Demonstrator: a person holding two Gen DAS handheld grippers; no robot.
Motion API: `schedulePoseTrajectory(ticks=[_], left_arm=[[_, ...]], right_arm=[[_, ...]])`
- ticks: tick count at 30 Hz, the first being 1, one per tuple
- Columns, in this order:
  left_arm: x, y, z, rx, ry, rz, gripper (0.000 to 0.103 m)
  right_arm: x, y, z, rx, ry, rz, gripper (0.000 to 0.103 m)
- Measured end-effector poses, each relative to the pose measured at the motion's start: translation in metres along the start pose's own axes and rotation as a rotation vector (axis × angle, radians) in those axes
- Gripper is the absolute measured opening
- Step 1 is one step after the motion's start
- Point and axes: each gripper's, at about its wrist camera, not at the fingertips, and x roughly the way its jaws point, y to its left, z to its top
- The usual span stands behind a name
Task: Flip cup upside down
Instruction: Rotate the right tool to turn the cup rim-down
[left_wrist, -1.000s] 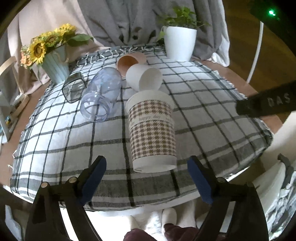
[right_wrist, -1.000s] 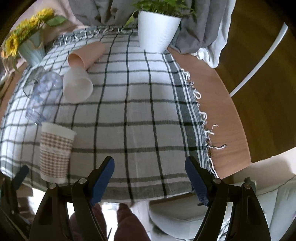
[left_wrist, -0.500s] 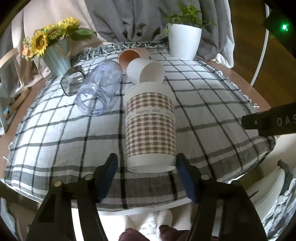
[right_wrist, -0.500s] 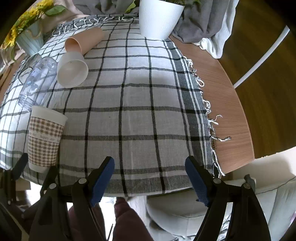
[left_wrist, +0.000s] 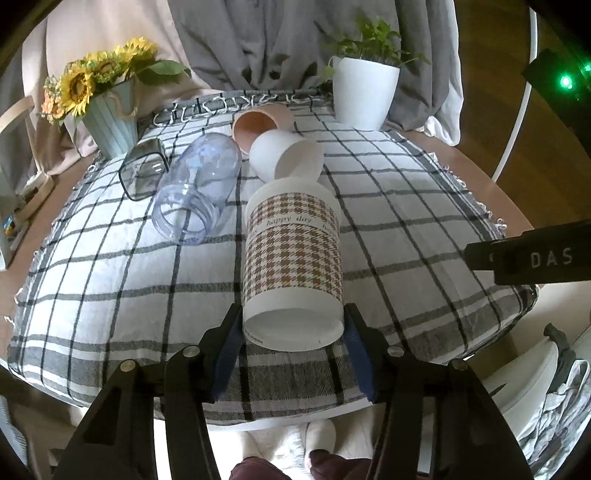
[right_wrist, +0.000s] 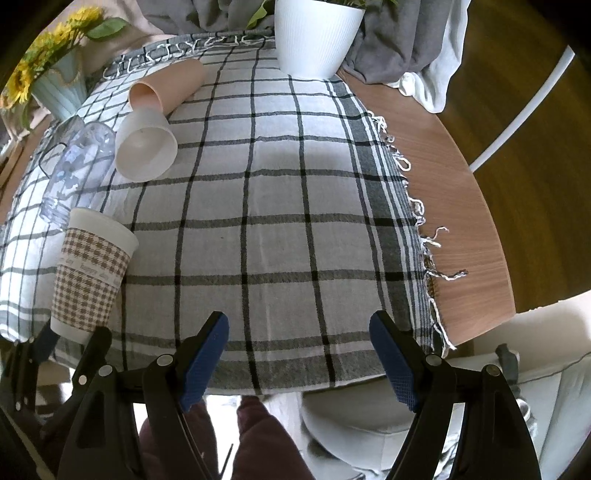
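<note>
A paper cup with a brown houndstooth sleeve (left_wrist: 291, 254) lies on its side on the checked cloth, base toward me and mouth facing away. My left gripper (left_wrist: 291, 332) is shut on its base end, a blue pad on each side. The cup also shows in the right wrist view (right_wrist: 90, 275), at the left near the table's front edge, with the left gripper's fingers (right_wrist: 92, 347) at its base. My right gripper (right_wrist: 299, 354) is open and empty over the front edge of the cloth.
A clear plastic jar (left_wrist: 195, 188), a white cup (left_wrist: 286, 158) and a peach cup (left_wrist: 258, 125) lie on their sides behind the paper cup. A clear square glass (left_wrist: 144, 171), a sunflower vase (left_wrist: 107, 118) and a white plant pot (left_wrist: 364, 92) stand at the back. Bare wooden table (right_wrist: 454, 206) lies right of the cloth.
My left gripper moved forward and closed its wide-open jaws onto the paper cup's base. The right gripper stayed open and shifted slightly.
</note>
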Motion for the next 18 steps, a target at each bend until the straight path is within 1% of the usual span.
schedulePoseTrajectory(ticks=[6, 13, 18], left_arm=[[-0.006, 0.0, 0.011, -0.002, -0.012, -0.009, 0.053], [-0.001, 0.004, 0.026, -0.017, -0.014, -0.016, 0.053], [0.001, 0.005, 0.035, -0.011, -0.029, -0.012, 0.053]], right_arm=[[-0.004, -0.002, 0.004, 0.015, -0.016, 0.026, 0.078], [-0.007, -0.005, 0.01, 0.038, -0.029, 0.041, 0.078], [-0.009, -0.009, 0.014, 0.057, -0.04, 0.047, 0.078]])
